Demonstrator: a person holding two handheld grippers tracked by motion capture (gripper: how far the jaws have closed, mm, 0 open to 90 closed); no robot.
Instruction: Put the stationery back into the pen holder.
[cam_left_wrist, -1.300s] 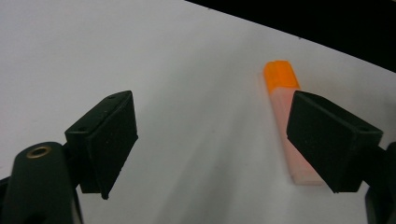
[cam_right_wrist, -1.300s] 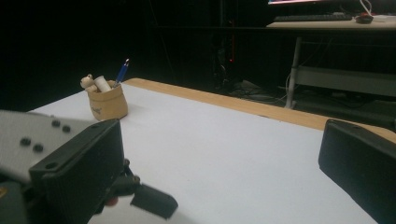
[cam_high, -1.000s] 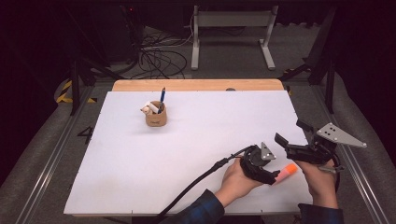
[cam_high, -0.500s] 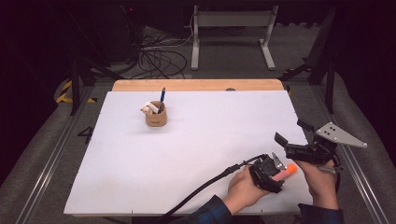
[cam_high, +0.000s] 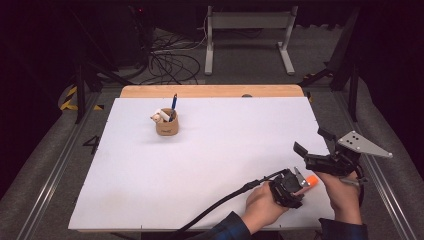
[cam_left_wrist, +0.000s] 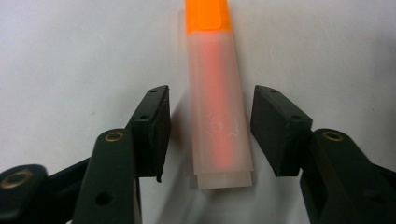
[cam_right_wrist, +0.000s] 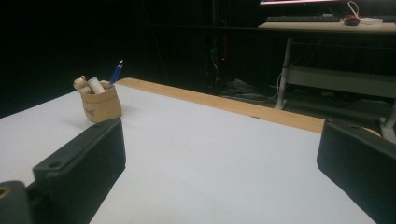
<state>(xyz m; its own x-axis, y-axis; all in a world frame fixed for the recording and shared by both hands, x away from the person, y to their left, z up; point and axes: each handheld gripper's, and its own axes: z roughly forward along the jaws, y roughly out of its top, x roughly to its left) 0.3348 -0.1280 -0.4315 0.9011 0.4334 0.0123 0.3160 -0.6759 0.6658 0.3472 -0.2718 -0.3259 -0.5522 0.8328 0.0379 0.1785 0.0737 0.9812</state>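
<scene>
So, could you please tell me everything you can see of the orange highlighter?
The orange highlighter lies flat on the white table near its front right corner. It has a frosted, translucent plastic cap, pinkish inside, and a bright orange body. The left gripper straddles it; the jaws have just been closing, with a gap left on each side. Nothing else touches it.

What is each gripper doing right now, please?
Left gripper: jaws have just been closing around the orange highlighter, pads not yet touching it.
Right gripper: open, holding nothing, raised above the table.
</scene>
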